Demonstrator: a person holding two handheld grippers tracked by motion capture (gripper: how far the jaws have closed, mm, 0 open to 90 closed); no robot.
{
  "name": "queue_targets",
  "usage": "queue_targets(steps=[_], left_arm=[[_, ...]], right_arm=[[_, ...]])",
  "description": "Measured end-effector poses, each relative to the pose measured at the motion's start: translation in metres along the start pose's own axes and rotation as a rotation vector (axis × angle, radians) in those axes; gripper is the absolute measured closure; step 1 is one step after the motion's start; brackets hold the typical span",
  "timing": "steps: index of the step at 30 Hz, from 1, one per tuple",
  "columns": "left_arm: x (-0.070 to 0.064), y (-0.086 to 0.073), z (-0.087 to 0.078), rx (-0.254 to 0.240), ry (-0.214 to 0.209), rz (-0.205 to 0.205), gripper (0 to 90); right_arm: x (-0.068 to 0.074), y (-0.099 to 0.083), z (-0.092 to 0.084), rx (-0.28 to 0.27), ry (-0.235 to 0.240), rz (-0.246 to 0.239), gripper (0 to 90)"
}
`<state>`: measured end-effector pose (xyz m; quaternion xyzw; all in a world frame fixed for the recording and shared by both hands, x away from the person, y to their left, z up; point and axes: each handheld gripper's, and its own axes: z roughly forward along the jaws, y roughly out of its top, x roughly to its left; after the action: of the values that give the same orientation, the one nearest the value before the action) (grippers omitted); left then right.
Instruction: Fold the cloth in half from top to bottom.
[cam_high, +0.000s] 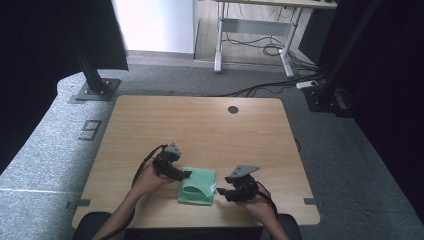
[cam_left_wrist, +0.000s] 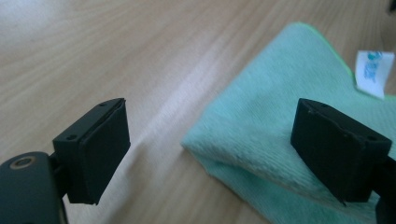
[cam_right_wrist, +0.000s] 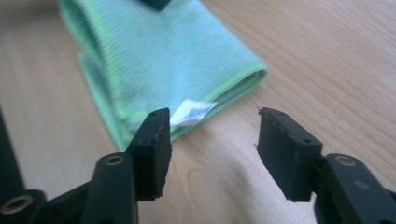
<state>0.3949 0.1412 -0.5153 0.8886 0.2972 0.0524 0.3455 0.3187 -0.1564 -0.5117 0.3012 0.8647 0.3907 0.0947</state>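
Softly folded, the green cloth (cam_high: 197, 186) lay at the table's (cam_high: 200, 125) near edge between both grippers.
It looked light, limp and slip-prone, best pinched at a hemmed corner beside the white tag (cam_right_wrist: 191, 112); the left gripper (cam_left_wrist: 210, 154) gaped over its fold, the right gripper (cam_right_wrist: 212, 149) stood parted and empty.

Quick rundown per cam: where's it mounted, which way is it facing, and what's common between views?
High view: above the person's side, facing forward and down on the table; forearms, left gripper and right gripper flank the green cloth.
Left gripper view: rides the left gripper, jaws apart, one over the cloth's corner.
Right gripper view: rides the right gripper, jaws apart before the cloth's white tag.
Shared: cloth, tag and tabletop.
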Motion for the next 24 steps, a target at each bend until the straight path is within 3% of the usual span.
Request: queue_targets(steps=[7,12,17,24], left_arm=[[-0.008,-0.013,0.003,0.027,0.027,0.022,11.6],[-0.01,-0.019,0.006,0.02,0.041,0.024,11.6],[-0.024,-0.022,-0.007,-0.008,0.036,0.041,11.6],[-0.035,-0.043,-0.014,0.016,0.048,0.046,11.6]], right_arm=[[0.004,0.017,0.025,-0.018,-0.005,0.019,32.1],[0.012,0.013,0.044,0.035,-0.026,0.001,27.0],[0.016,0.005,0.047,0.056,-0.054,-0.007,24.8],[0.013,0.005,0.049,0.06,-0.063,0.009,22.1]])
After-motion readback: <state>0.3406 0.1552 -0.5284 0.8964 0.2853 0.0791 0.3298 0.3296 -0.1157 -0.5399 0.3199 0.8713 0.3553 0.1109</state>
